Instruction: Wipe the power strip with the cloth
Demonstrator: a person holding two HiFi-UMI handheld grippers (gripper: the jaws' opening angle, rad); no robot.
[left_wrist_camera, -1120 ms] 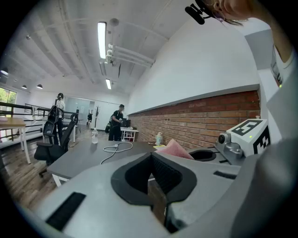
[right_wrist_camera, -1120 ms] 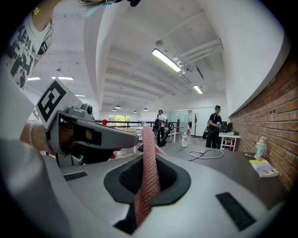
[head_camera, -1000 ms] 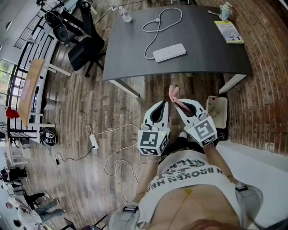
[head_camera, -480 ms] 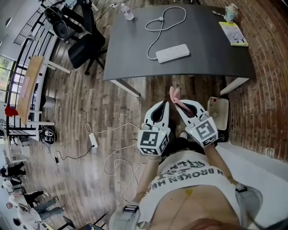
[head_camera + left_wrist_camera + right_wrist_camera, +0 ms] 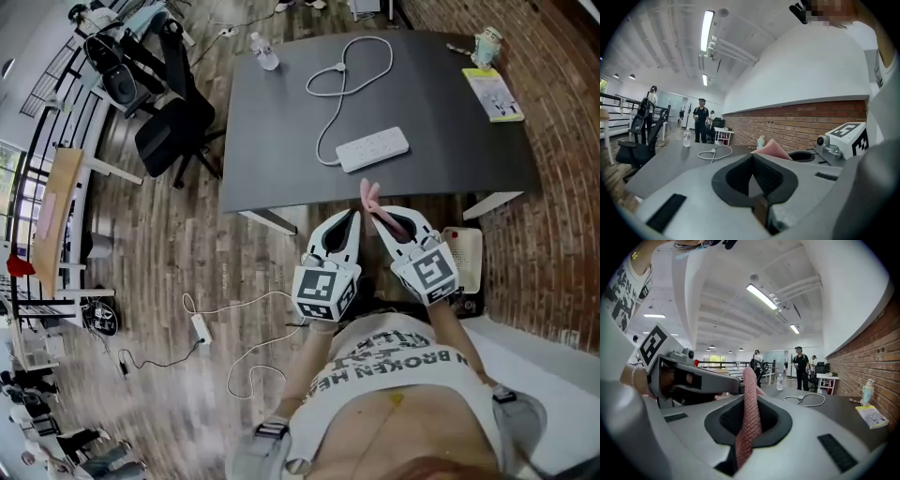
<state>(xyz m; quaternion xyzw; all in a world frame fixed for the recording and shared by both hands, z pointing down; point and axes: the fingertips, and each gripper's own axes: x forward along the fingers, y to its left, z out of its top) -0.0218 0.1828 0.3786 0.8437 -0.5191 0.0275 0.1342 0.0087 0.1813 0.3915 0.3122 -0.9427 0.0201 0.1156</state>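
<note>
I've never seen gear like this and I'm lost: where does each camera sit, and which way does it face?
Head view: on the person's head, facing steeply down at the table, power strip, left gripper, right gripper and T-shirt.
Left gripper view: on the left gripper, facing along its shut jaws across the table; T-shirt at right.
Right gripper view: on the right gripper, along jaws pinching the pink cloth; T-shirt upper left.
Shared: both gripper views show the looped white cable.

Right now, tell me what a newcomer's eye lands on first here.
The pink textured cloth stands pinched in the right tool, by the near edge of the dark grey table. On it lies the white oblong power strip, its white cable looped behind.
</note>
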